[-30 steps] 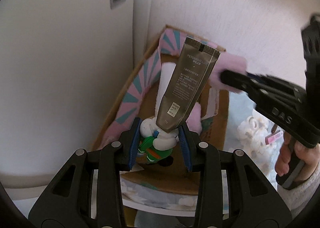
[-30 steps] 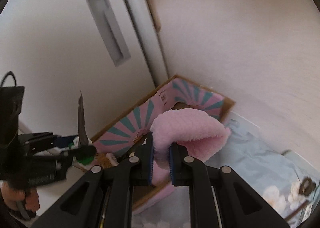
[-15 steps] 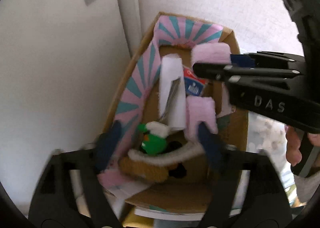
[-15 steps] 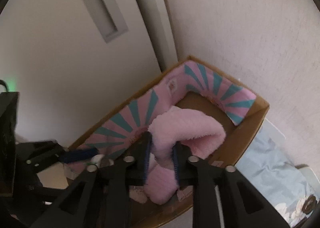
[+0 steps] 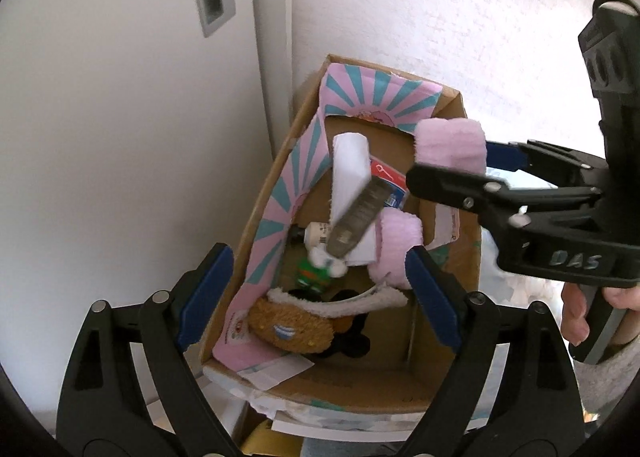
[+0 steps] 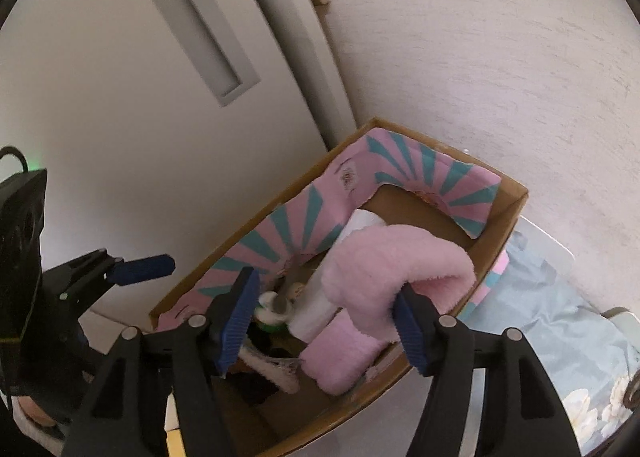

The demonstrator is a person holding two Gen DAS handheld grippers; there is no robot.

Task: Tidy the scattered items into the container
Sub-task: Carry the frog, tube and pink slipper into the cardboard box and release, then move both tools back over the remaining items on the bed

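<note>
Hovering over the cardboard box [image 5: 448, 385], we have both claws above its open top. Our left claw [image 5: 316, 297] stands wide with nothing between its pads, and the grey tube [image 5: 356, 217] lies tilted inside the box across a white roll [image 5: 348, 165], clear of the pads. Our right claw [image 6: 324, 321] is opening; the pink fluffy cloth [image 6: 392, 269] drapes over its right pad and sags toward the box, no longer pinched as far as we can judge. That cloth looks light, soft and limp, so it should fold and cling rather than drop cleanly; if we retake it, a bunched fold near the middle seems best. The tube looks stiff at its crimped end and smooth, best taken across its flat body. From the left wrist view we see deep into the box: a brown plush toy [image 5: 288, 325], a green toy [image 5: 312, 277], a small bottle [image 5: 316, 233] and a second pink cloth [image 5: 400, 241]. From the right wrist view we get instead the blue floral fabric [image 6: 560, 337] beside the box and the striped pink liner [image 6: 400, 161].
</note>
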